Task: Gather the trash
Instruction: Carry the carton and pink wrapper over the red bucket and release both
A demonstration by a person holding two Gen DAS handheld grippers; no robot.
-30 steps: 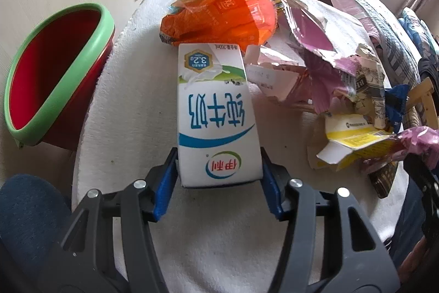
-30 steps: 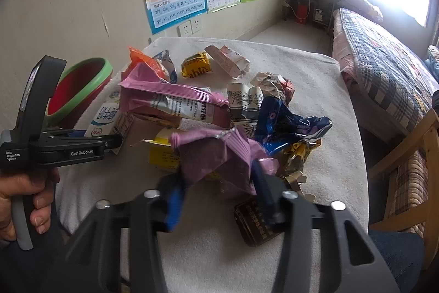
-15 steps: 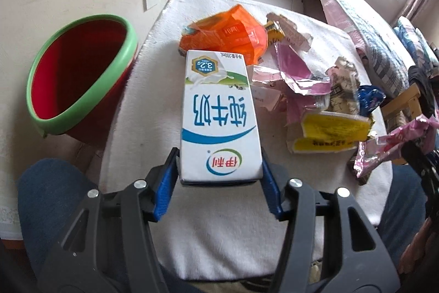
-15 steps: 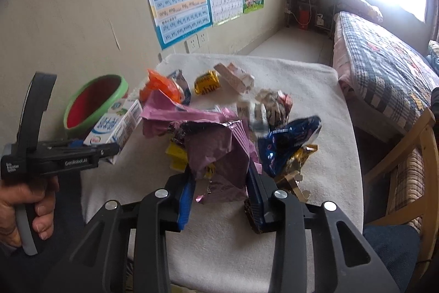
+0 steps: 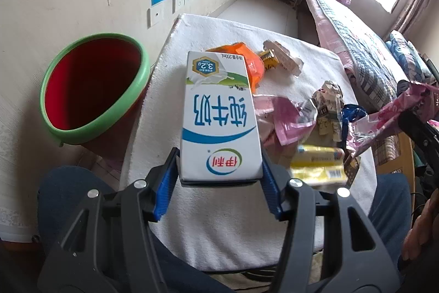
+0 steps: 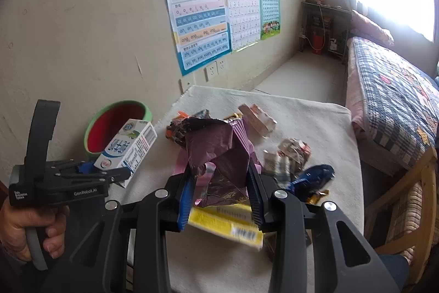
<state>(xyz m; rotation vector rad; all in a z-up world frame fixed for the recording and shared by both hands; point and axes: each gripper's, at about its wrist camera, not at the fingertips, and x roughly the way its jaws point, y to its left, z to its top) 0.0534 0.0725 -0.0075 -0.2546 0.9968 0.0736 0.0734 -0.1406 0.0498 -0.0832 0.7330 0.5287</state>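
My left gripper (image 5: 219, 172) is shut on a white and blue milk carton (image 5: 218, 117), held above the near edge of the white-clothed table (image 5: 219, 232). The same carton (image 6: 126, 148) shows in the right wrist view, in front of the red bin. My right gripper (image 6: 221, 197) is shut on a crumpled pink and purple wrapper (image 6: 219, 155), lifted off the table; in the left wrist view that wrapper (image 5: 384, 122) hangs at the right. A red bin with a green rim (image 5: 90, 89) stands on the floor left of the table.
Loose trash lies on the cloth: an orange bag (image 5: 252, 65), a pink wrapper (image 5: 285, 120), a yellow box (image 5: 315, 166), a blue wrapper (image 6: 312, 177), a small carton (image 6: 258, 120). A bed (image 6: 395, 106) and a wooden chair (image 6: 406, 210) stand to the right. A person's knees (image 5: 68, 199) sit under the table's near edge.
Both grippers have risen with their loads; the table and bin look farther below. The pink wrapper has come clear of the pile. The milk carton stays clamped.
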